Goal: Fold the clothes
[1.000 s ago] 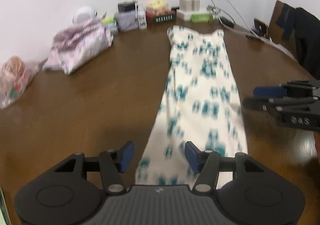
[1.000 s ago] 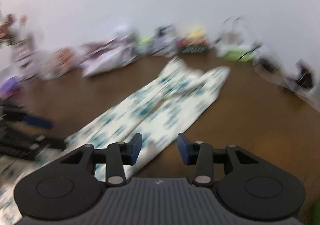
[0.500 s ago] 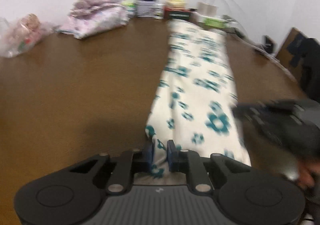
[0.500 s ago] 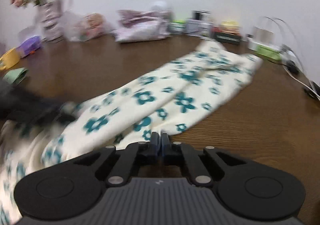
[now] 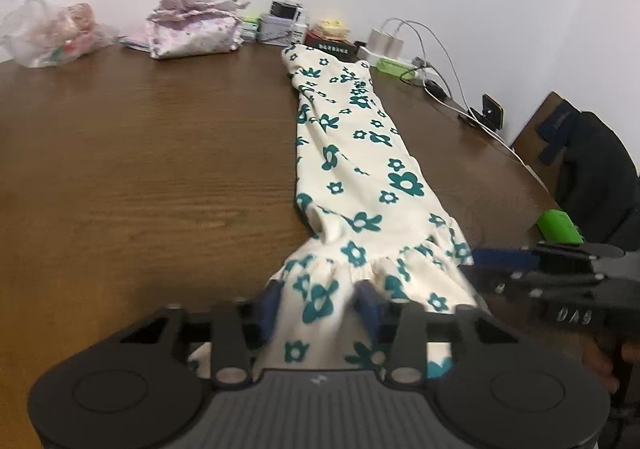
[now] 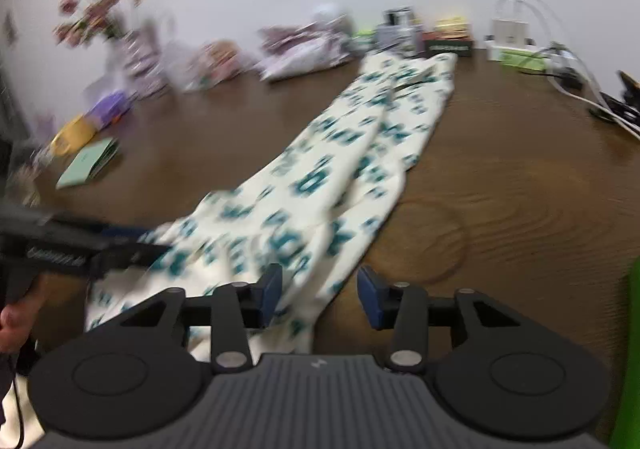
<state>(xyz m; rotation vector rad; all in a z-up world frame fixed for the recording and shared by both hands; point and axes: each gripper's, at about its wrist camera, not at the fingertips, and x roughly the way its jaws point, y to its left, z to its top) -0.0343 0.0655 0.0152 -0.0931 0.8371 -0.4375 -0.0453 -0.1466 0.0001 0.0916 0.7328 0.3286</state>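
A long cream dress with teal flowers (image 5: pixel 352 153) lies stretched along the brown table, its ruffled hem nearest me. My left gripper (image 5: pixel 318 307) is open, its blue pads on either side of the hem fabric. My right gripper (image 6: pixel 320 291) is open too, with the dress's (image 6: pixel 320 185) hem edge between and under its left pad. In the left wrist view the right gripper (image 5: pixel 472 263) sits at the hem's right corner. In the right wrist view the left gripper (image 6: pixel 156 243) sits at the hem's left side.
Along the wall stand a folded pink floral pile (image 5: pixel 192 33), a plastic bag (image 5: pixel 52 33), small boxes (image 5: pixel 284 23) and chargers with cables (image 5: pixel 404 49). A flower vase (image 6: pixel 132 49), a yellow cup (image 6: pixel 76 133) and a green booklet (image 6: pixel 88 161) lie left. A dark chair (image 5: pixel 592 169) stands right.
Half a second ago both grippers were shut at the hem; now both have opened. The hem lies bunched and ruffled, pulled nearer to me.
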